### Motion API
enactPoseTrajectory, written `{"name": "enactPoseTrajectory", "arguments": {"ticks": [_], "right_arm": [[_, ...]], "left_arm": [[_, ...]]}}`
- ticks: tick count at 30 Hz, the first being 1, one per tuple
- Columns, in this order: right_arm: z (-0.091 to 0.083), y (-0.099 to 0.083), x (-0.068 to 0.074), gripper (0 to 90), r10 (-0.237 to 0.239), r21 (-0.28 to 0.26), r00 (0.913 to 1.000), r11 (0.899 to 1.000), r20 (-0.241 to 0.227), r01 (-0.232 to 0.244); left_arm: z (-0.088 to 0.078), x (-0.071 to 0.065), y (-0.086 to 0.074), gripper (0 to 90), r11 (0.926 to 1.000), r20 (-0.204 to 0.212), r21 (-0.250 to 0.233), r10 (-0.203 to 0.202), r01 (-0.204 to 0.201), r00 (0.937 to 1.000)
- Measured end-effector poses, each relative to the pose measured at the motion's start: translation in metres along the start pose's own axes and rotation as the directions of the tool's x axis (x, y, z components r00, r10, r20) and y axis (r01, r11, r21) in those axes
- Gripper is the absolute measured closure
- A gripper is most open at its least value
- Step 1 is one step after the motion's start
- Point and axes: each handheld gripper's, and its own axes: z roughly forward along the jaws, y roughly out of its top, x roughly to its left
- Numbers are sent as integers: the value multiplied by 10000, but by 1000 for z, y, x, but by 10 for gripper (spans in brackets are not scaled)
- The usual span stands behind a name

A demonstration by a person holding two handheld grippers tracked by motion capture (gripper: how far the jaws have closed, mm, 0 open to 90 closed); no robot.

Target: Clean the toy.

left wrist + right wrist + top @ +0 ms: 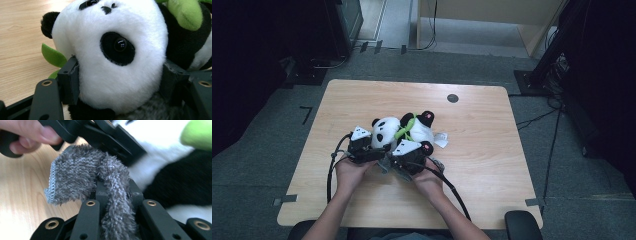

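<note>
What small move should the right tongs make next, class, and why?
Probably draw the grey cloth gently out from under the panda. The right tongs are shut on a fold of it, while the left tongs clasp the panda's head, seemingly steadying the toy.

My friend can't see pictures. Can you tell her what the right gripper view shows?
The right gripper has its two black jaws shut on a fuzzy grey cloth above a wooden table. Behind it lies a black-and-white panda toy, and a hand holds the left gripper at the top.
</note>
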Motion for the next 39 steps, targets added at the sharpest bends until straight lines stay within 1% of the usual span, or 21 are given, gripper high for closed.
{"name": "enactPoseTrajectory", "arguments": {"ticks": [3, 4, 5, 7, 9, 12, 13, 14, 17, 19, 21, 23, 24, 25, 27, 28, 29, 30, 33, 34, 39], "right_arm": [[-7, -9, -5, 769, 118, -67, 9997, 9999, 228, -117], [-14, -18, -9, 769, 193, -287, 9997, 9994, 166, -188], [-14, -18, -9, 769, 193, -287, 9997, 9994, 166, -188], [-21, -27, -8, 770, -79, -319, 9993, 9994, 377, 91], [-28, -35, -8, 771, -173, -350, 9989, 9992, 429, 188], [-39, -43, -13, 771, 15, -304, 9986, 9995, 522, 1], [-48, -47, -20, 770, 302, -338, 9980, 9990, 548, -283], [-48, -47, -20, 770, 302, -338, 9980, 9990, 548, -283], [-60, -53, -32, 769, 648, -341, 9975, 9974, 266, -639], [-66, -56, -37, 764, 619, -134, 9980, 9980, 101, -617], [-71, -59, -41, 765, 483, -13, 9988, 9988, 102, -483], [-80, -64, -51, 766, 472, 220, 9988, 9986, 135, -475], [-80, -64, -51, 766, 472, 220, 9988, 9986, 135, -475], [-85, -67, -59, 765, 547, 357, 9983, 9978, 207, -554], [-88, -68, -63, 765, 584, 422, 9980, 9973, 235, -593], [-90, -69, -67, 765, 662, 466, 9972, 9966, 339, -678], [-94, -70, -75, 764, 742, 503, 9960, 9958, 508, -767], [-94, -70, -75, 764, 742, 503, 9960, 9958, 508, -767], [-98, -72, -87, 764, 1109, 326, 9909, 9930, 768, -1137], [-97, -71, -95, 764, 1336, 267, 9879, 9903, 790, -1361], [-92, -63, -106, 763, 1261, 37, 9878, 9919, 916, -1270]], "left_arm": [[0, 0, 0, 299, 10000, 2, 39, 43, -43, 10000], [-1, 0, 0, 299, 10000, 4, 32, 44, -44, 10000], [-1, -1, 0, 299, 10000, 6, 25, 30, -30, 10000], [-1, 0, 0, 299, 10000, 20, 32, 29, -29, 10000], [-1, 1, 0, 300, 10000, 58, 24, -4, 3, 10000], [-1, 2, 0, 300, 10000, 88, 10, -21, 21, 10000], [-1, 2, -1, 301, 10000, 124, 2, 14, -14, 9999], [-1, 2, -1, 300, 10000, 124, 2, 14, -14, 9999], [-1, 3, -1, 301, 10000, 149, -11, 44, -44, 9999], [-1, 2, -1, 301, 9999, 132, 9, 123, -123, 9998], [-1, 3, -2, 302, 9997, 119, 10, 224, -224, 9997], [-1, 3, -2, 307, 9997, 142, -10, 224, -223, 9996], [-1, 3, -2, 307, 9997, 151, -14, 231, -231, 9996], [-1, 3, -2, 311, 9997, 159, -16, 238, -238, 9996], [-1, 3, -2, 314, 9995, 152, -7, 306, -306, 9994], [-1, 3, -2, 315, 9995, 151, -7, 319, -319, 9994], [-1, 3, -2, 319, 9994, 153, -7, 343, -343, 9993], [-1, 3, -2, 320, 9994, 153, -7, 343, -343, 9993], [-1, 3, -3, 320, 9994, 157, -30, 352, -351, 9993], [-1, 3, -3, 321, 9994, 160, -36, 358, -358, 9992], [-1, 3, -3, 321, 9993, 184, -60, 370, -369, 9991]]}}
